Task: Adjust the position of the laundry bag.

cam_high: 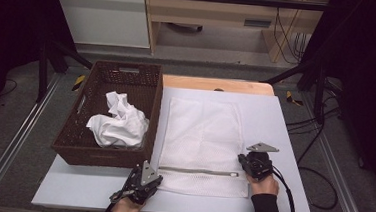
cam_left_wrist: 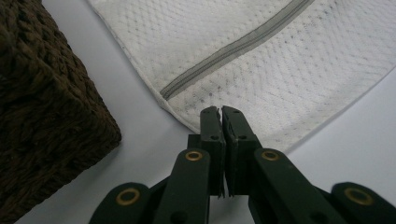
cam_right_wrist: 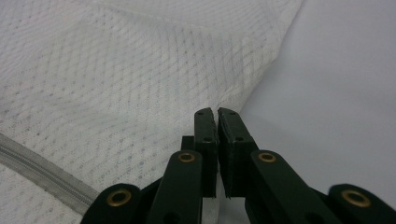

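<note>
On the white tabletop [cam_high: 283, 143] in the high view, a mesh laundry bag [cam_high: 201, 137] lies flat at centre, a wicker basket [cam_high: 103, 75] holding a crumpled white cloth [cam_high: 119, 124] at its 9 o'clock. The left hand-held gripper [cam_high: 154, 180] pinches the bag's 7 o'clock corner, the right hand-held gripper [cam_high: 244, 162] its 4 o'clock edge. In the left gripper view, the jaws stand closed on the bag's hem below the grey zip [cam_left_wrist: 233, 49]. In the right gripper view, the jaws stand closed on the mesh edge.

We find no readable text, label, brand, number or sign anywhere: none on the mesh bag [cam_high: 201, 137], the basket [cam_high: 103, 155] or the table [cam_high: 284, 128].
</note>
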Motion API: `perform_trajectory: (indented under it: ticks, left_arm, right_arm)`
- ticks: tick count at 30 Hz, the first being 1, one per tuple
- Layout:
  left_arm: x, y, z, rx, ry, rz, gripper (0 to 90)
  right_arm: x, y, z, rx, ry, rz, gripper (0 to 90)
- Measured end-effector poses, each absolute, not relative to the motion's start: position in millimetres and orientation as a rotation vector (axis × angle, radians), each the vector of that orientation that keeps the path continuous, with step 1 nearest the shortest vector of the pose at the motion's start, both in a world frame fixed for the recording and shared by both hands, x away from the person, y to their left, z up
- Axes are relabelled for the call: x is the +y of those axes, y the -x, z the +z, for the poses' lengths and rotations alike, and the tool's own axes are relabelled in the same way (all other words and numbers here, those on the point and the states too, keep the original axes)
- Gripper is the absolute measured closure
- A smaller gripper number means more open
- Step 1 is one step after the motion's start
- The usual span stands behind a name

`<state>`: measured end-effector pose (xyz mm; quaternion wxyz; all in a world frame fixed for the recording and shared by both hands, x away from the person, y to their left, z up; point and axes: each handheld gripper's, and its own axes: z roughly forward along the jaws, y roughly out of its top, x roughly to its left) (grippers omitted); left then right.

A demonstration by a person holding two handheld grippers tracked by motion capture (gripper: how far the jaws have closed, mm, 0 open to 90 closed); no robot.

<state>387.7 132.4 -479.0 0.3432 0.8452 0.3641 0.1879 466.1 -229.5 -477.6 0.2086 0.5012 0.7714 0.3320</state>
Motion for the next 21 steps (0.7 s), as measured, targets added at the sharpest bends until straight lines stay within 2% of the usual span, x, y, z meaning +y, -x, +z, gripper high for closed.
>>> perform_trajectory:
  ticks: [4,7,8,9,14,17,21]
  left_arm:
    - [132.8,-388.3,-479.0,0.947,-2.196,0.49,86.5]
    - [133.7,-388.1,-478.4,0.941,-2.191,0.48,84.5]
    - [133.7,-388.1,-478.4,0.941,-2.191,0.48,82.6]
    - [134.0,-386.3,-475.8,0.928,-2.181,0.48,79.5]
    - [130.4,-382.5,-464.9,0.878,-2.118,0.488,67.9]
    - [125.4,-382.3,-458.4,0.846,-2.077,0.464,65.7]
    - [110.1,-384.5,-450.5,0.807,-2.071,0.449,67.6]
  right_arm:
    - [-228.4,-466.2,-478.4,2.144,-1.386,0.912,86.4]
    - [-228.4,-465.3,-478.5,2.144,-1.377,0.896,78.7]
    - [-228.4,-465.3,-478.5,2.144,-1.377,0.896,78.7]
    - [-228.9,-462.0,-476.0,2.122,-1.366,0.893,70.5]
    - [-232.2,-449.4,-467.0,2.081,-1.304,0.897,56.4]
    - [-237.8,-440.1,-464.8,2.05,-1.314,0.971,53.6]
    - [-245.0,-430.2,-462.6,2.047,-1.355,1.019,51.7]
